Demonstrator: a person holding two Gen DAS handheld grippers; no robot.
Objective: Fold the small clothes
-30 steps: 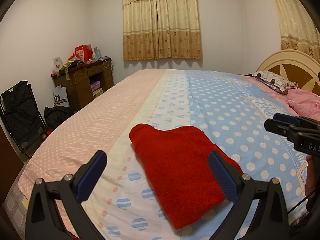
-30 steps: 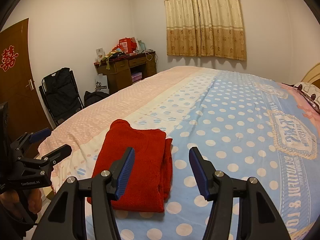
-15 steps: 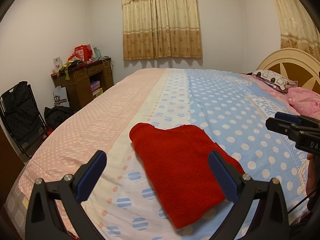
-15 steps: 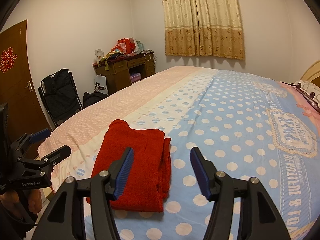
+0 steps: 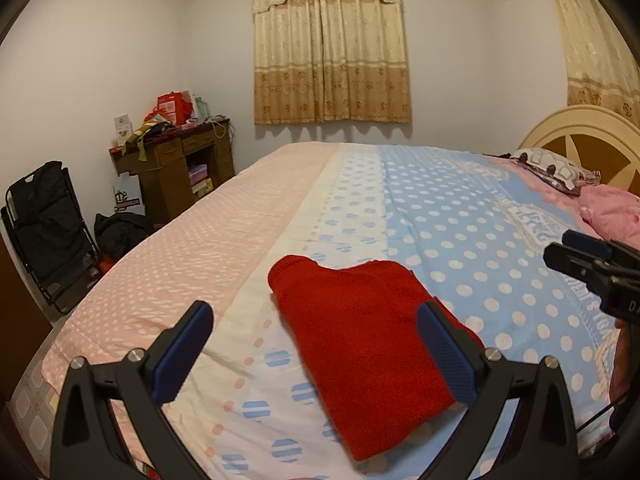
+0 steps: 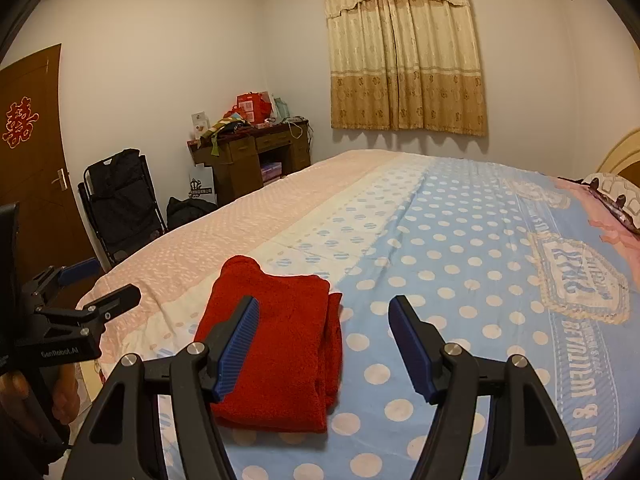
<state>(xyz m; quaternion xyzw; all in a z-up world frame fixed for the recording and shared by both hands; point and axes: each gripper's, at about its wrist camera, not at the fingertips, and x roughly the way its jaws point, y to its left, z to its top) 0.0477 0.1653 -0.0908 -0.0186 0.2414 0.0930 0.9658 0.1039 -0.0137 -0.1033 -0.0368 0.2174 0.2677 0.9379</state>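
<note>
A red fleece garment (image 5: 368,336) lies folded into a flat rectangle on the bed's polka-dot cover (image 5: 460,216), near the front edge. It also shows in the right wrist view (image 6: 284,340). My left gripper (image 5: 316,344) is open and empty, held above the bed just short of the garment. My right gripper (image 6: 324,336) is open and empty, hovering above the garment's right side. Each gripper shows at the edge of the other's view: the right one (image 5: 592,272) and the left one (image 6: 80,308).
A pillow (image 5: 556,168) and pink bedding (image 5: 612,208) lie by the headboard (image 5: 580,132) at the far right. A cluttered wooden desk (image 5: 176,160), a black folding chair (image 5: 44,224) and a black bag (image 5: 120,228) stand left of the bed. A door (image 6: 32,168) is at far left.
Both grippers have drawn back and risen slightly from the folded garment. The garment has not moved and both grippers stay open.
</note>
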